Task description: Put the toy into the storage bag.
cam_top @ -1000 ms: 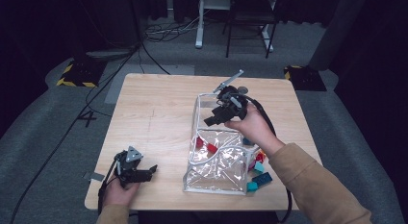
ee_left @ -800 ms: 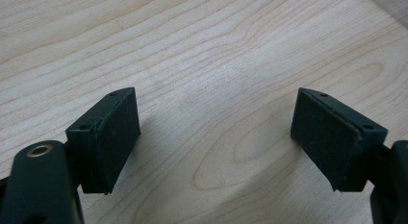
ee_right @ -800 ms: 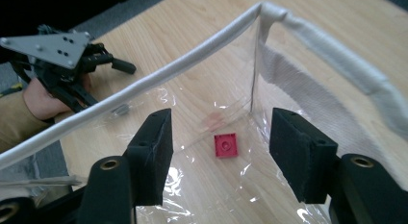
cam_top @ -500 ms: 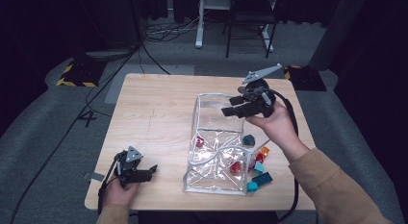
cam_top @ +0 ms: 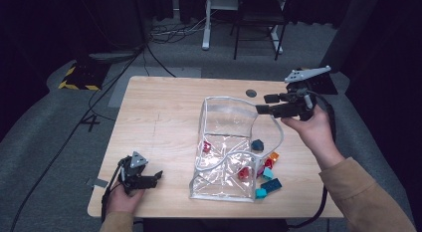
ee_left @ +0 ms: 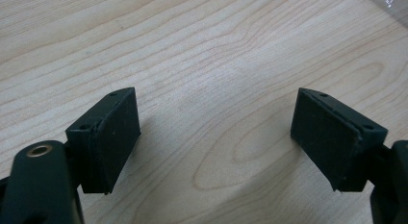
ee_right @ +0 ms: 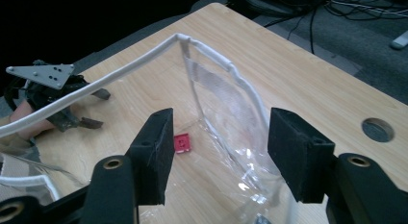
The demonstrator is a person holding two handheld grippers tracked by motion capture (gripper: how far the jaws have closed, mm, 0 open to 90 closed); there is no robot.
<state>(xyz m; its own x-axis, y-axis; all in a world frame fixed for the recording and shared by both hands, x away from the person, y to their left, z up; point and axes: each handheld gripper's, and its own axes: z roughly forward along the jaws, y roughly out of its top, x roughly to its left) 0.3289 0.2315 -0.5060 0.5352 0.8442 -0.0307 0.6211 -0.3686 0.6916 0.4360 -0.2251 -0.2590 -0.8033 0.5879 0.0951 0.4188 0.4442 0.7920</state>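
High view: a clear plastic bag (cam_top: 226,152) with a white rim lies mid-frame on the desk (cam_top: 159,117), red blocks (cam_top: 207,147) inside, more blocks (cam_top: 268,178) just right of it. The right hand-held gripper (cam_top: 263,103) hovers at right above the bag's rim, jaws apart, empty. The left hand-held gripper (cam_top: 158,176) rests lower left.

Left gripper view: jaws wide open over bare desk (ee_left: 211,65).

Right gripper view: open jaws frame the bag (ee_right: 221,104) and a red block (ee_right: 182,143).

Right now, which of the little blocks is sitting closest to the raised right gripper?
The dark teal block, alone beside the clear bag. It lies nearest the right gripper; the orange, red and light blue ones cluster nearer the table's front edge.
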